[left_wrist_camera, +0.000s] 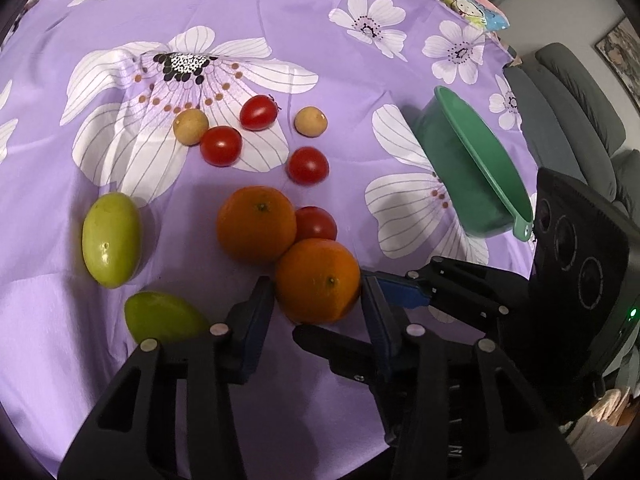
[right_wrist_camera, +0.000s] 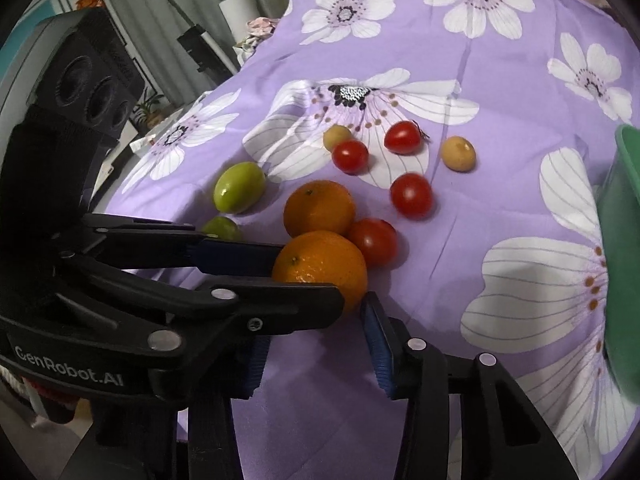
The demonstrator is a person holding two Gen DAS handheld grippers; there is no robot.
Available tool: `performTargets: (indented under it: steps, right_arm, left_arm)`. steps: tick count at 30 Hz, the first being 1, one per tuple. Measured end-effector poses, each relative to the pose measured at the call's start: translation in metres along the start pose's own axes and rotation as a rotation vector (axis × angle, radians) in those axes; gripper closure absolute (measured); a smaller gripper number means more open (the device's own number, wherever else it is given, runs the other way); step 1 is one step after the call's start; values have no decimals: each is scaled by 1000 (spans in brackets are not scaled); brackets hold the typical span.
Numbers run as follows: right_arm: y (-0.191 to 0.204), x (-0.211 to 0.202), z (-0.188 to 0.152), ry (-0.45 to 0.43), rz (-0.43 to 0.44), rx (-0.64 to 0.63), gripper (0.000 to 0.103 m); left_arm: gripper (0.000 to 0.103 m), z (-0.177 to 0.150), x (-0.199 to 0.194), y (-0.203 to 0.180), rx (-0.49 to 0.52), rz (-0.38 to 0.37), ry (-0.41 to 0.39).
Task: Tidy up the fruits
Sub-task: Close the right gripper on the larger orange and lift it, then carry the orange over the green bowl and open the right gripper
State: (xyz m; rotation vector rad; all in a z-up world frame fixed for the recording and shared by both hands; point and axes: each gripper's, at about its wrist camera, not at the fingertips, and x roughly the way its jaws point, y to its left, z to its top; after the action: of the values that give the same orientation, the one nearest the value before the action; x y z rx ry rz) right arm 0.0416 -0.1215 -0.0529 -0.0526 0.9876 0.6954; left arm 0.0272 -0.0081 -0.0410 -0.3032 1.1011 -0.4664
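- The things are carried by a surface covered with a purple cloth [left_wrist_camera: 360,60] printed with large white flowers.
- Two oranges [left_wrist_camera: 256,224] are found near the middle, touching each other; a red tomato [left_wrist_camera: 318,222] is wedged against both.
- Three more tomatoes [left_wrist_camera: 221,146] are scattered just beyond, toward the far edge.
- Two small tan round fruits [left_wrist_camera: 191,126] are seen beside those tomatoes, one at each end of the group.
- Two green oval fruits [left_wrist_camera: 112,240] are laid toward the left edge, near each other.
- A green bowl [left_wrist_camera: 476,176] is placed toward the right edge, apart from the fruit.
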Motion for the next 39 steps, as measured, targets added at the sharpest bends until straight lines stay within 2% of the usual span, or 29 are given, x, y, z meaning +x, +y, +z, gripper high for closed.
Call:
performTargets:
  steps: [10,26,39]
  right_arm:
    - [3,-10,-3,-38,2,24,59]
    - [-7,-61,-25,-127,-98,87,59]
    - [-24,-102,-34,-260,-162,137,58]
  left_arm:
    - [59,-3,-8,-10,31,14,-26]
    - [59,-5,-4,-72,220,-3,-28]
    - [59,11,-2,-122,363,11,-51]
